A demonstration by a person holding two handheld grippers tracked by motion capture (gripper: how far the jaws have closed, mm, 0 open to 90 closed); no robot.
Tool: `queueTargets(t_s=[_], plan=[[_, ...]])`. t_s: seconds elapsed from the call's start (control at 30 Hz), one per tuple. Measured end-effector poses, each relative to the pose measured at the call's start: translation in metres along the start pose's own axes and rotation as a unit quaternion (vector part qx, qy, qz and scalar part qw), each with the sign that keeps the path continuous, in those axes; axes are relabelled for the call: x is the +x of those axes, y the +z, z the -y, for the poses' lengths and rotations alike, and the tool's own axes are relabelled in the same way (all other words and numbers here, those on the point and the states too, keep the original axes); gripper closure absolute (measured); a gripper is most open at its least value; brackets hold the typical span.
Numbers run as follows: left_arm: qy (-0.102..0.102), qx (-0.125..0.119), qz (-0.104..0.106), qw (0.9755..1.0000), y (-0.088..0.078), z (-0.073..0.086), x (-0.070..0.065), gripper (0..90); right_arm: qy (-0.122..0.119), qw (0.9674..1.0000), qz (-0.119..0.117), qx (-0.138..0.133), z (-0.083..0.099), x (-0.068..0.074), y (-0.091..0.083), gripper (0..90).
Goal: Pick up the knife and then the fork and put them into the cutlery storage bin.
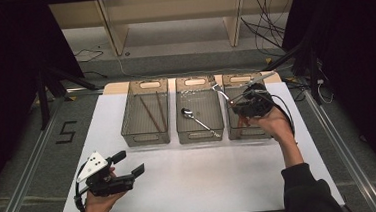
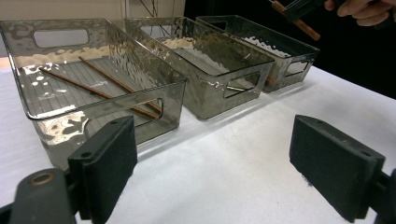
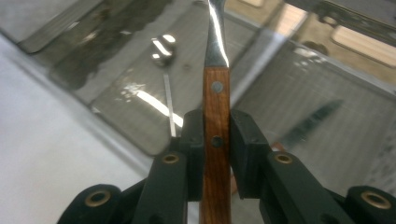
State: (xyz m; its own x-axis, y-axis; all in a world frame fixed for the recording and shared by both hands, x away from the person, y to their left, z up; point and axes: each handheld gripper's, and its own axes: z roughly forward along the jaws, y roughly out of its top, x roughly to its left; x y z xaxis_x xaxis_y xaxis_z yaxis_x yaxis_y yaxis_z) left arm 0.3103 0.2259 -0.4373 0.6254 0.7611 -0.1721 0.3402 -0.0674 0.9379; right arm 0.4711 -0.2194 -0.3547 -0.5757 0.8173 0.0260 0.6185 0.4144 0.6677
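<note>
Right gripper (image 3: pixel 216 140) clamps the wooden handle of a fork (image 3: pixel 216 84) above the right bin (image 1: pixel 237 127) — the fork's long axis runs from the jaws toward the far left, tines over the middle bin (image 1: pixel 200 133). Left gripper (image 2: pixel 212 170) rests near the table's (image 1: pixel 206 180) near-left corner, jaws wide apart on nothing. Three grey bins stand in a row: the left bin (image 1: pixel 146 137) holds two chopsticks (image 1: pixel 150 113), the middle one spoon (image 1: pixel 198 120).

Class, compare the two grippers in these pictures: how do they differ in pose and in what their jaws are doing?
The left gripper has open, empty jaws; the right gripper is shut on a wooden-handled fork. The left gripper sits low over the white table, away from the bins; the right gripper is raised over the right bin. Both are black, hand-held and two-jawed.
</note>
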Motion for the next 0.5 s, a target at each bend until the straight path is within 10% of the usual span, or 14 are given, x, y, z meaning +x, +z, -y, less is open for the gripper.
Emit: queueTargets(t_s=[0.5], plan=[[0.000,0.001,0.000,1.0000,0.000,0.000,0.000,14.8,0.076,0.9960,0.046,0.010,0.010,-0.039,0.013,77.0]])
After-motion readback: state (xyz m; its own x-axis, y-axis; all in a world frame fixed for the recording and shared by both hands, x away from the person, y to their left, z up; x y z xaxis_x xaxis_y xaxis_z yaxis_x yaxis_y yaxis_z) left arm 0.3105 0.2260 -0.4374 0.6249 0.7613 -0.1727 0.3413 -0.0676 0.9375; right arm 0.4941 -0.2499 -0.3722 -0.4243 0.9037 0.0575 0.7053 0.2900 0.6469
